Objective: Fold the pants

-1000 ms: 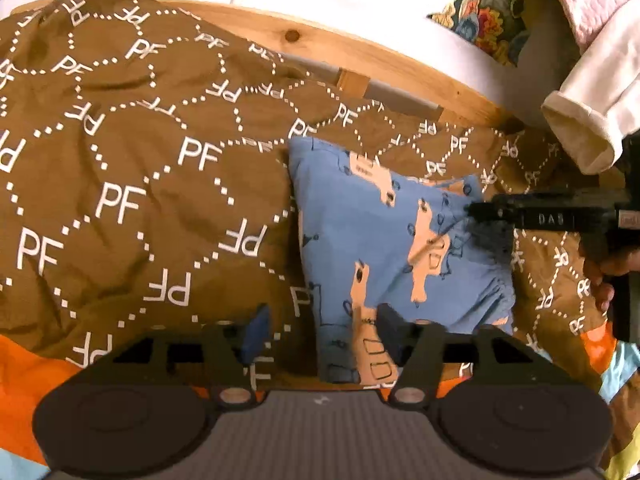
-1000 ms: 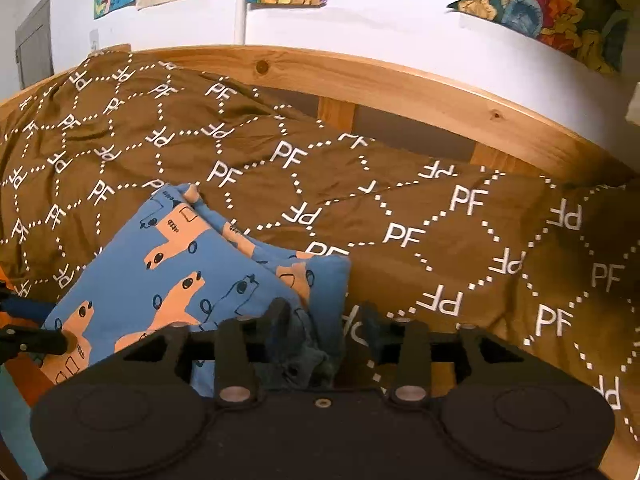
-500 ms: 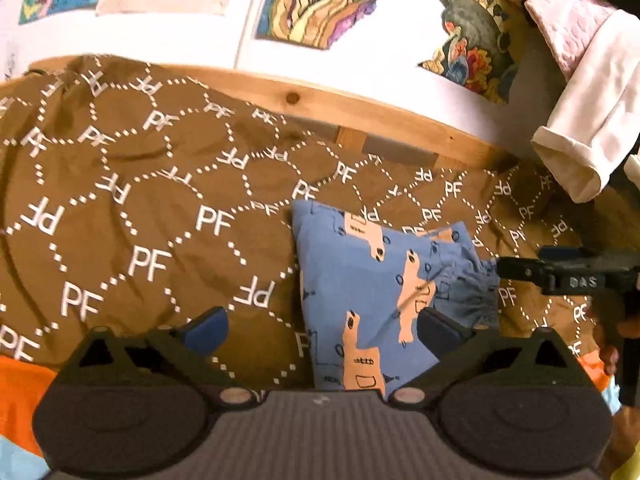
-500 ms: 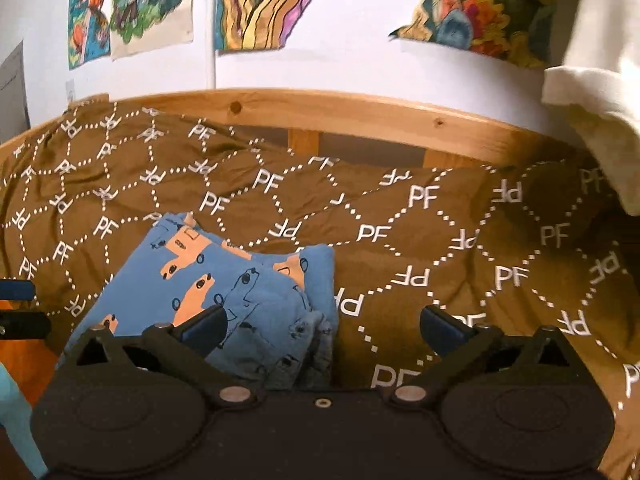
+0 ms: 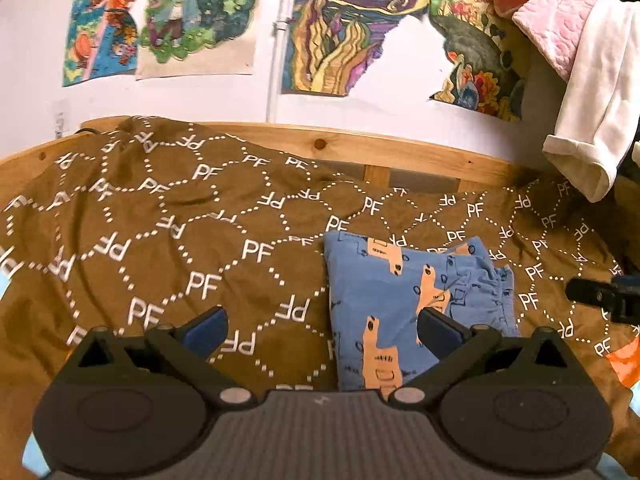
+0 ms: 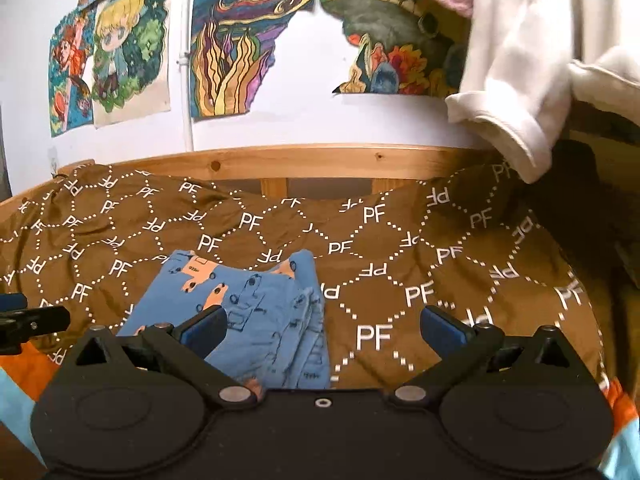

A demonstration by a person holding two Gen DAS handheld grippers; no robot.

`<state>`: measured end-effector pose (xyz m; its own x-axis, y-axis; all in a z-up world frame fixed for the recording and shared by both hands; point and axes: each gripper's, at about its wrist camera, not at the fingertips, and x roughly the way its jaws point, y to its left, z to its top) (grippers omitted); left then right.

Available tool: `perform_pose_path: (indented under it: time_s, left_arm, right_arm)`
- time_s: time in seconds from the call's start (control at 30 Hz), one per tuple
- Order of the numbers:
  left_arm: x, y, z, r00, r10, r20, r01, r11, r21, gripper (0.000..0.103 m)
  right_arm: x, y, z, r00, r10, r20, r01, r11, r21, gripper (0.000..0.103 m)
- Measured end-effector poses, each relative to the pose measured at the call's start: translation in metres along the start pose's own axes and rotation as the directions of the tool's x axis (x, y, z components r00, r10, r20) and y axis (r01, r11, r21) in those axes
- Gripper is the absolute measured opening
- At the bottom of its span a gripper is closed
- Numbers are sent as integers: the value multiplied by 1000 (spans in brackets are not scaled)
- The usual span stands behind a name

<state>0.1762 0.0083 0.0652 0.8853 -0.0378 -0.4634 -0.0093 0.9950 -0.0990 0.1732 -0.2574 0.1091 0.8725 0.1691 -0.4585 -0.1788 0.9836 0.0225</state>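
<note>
The blue pants with orange truck prints (image 5: pixel 404 296) lie folded into a small rectangle on the brown "PF" blanket (image 5: pixel 180 248). They also show in the right wrist view (image 6: pixel 256 312). My left gripper (image 5: pixel 322 326) is open and empty, held above and in front of the pants' left edge. My right gripper (image 6: pixel 322 326) is open and empty, held back from the pants' right edge. Each gripper's tip shows at the side of the other's view.
A wooden bed rail (image 5: pixel 360 152) runs behind the blanket, with drawings on the white wall (image 5: pixel 340 28) above. White and pink clothes (image 5: pixel 592 92) hang at the upper right. An orange and light blue cover (image 6: pixel 24 376) shows at the near edge.
Both grippers have opened wide, let go of the folded pants and pulled back and up from them. The pants stay folded on the blanket.
</note>
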Motion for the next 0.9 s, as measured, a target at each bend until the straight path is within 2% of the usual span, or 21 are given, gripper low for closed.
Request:
perform_pose_path:
  time_s: [0.1,0.27,0.47,0.9]
  left_arm:
    - [-8,-1,-14,1000,15,9,-15,1000,14,103]
    - [-16,-5,-37,1000,30,-9,-29,999,35,103]
    - [-22,-11,-61,998,40,-39,-36,996,83,103]
    - [-29,-13,-75,997,32,-73,-24,994,110,103]
  right_arm:
    - [-9,2,-15,1000,18,-11,-17,1000,20,102]
    - [-22,15,-39,998,55,4,-55,998,-34,102]
    - [-41,24,-58,997,78,9,-77,996,-46,102]
    - [-53,27,-83,993,88,-77,-90,996,-14,102]
